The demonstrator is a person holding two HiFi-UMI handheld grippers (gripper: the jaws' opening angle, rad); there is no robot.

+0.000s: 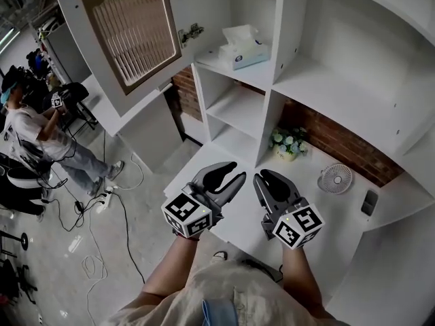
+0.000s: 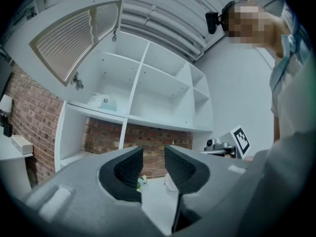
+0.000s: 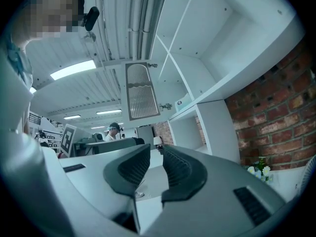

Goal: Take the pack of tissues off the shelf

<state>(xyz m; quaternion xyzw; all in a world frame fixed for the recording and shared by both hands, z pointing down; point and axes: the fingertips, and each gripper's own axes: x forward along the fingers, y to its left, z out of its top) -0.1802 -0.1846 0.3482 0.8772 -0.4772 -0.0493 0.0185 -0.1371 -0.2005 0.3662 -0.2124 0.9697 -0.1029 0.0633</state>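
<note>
The white and blue box of tissues [image 1: 243,46] stands in the top left compartment of the white wooden shelf [image 1: 262,77], well apart from both tools. The grey left gripper [image 1: 236,171] has its jaws partly apart and holds nothing. The grey right gripper [image 1: 266,176] seems only a little apart and is also empty.

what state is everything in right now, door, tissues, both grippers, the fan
cabinet door: swung open
pack of tissues: on the shelf, untouched, a tissue sticking up
left gripper: jaws apart, empty
right gripper: jaws narrowly apart, empty
small fan: on the counter, cannot tell if running
</note>
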